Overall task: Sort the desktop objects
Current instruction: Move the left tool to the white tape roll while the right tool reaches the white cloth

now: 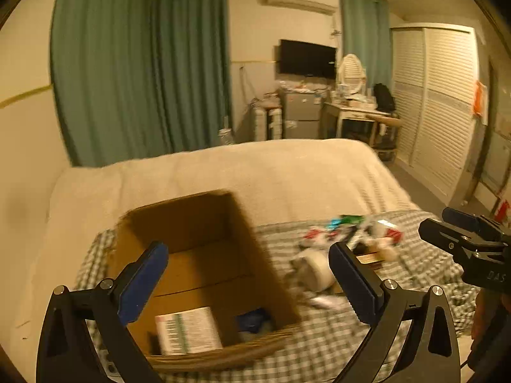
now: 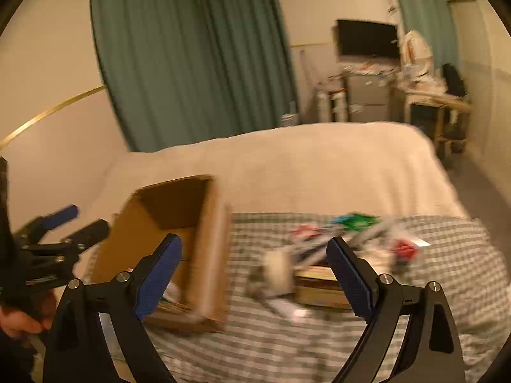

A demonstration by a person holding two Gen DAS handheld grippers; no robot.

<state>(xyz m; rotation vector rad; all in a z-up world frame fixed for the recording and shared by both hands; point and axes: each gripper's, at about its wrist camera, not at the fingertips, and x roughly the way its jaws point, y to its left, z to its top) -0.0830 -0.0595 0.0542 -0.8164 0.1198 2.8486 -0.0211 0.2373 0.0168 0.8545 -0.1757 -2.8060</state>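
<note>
We begin with the cream-covered bed (image 1: pixel 255 172), which carries everything here; a green-and-white checked cloth (image 1: pixel 319 335) is spread over its near end. On that cloth, at about seven o'clock in the left wrist view, stands the open brown cardboard box (image 1: pixel 191 239). In its bottom lie a white printed carton (image 1: pixel 188 332) at six o'clock and something blue (image 1: pixel 255 319) beside it, too blurred to name.

At three o'clock from the box, apart from its wall, sits the loose pile of small packets and wrappers (image 2: pixel 348 239), red, green and white, all smeared by motion. Near its front we make out a pale round roll (image 2: pixel 279 273) and a flat yellowish book-like box (image 2: pixel 319 287) touching it.

We judge the packets light, soft and slippery, prone to crumple or slide, so a pinch across a flat edge seems wise. The book-like box looks stiff and heavier; we would take it across its short side. The roll may squash, so a grip across its width suits it.

Our left gripper (image 1: pixel 249 281) hangs above the box with fingers wide apart and holding nothing. Our right gripper (image 2: pixel 255 274) faces the pile, its fingers likewise spread and empty.
</note>
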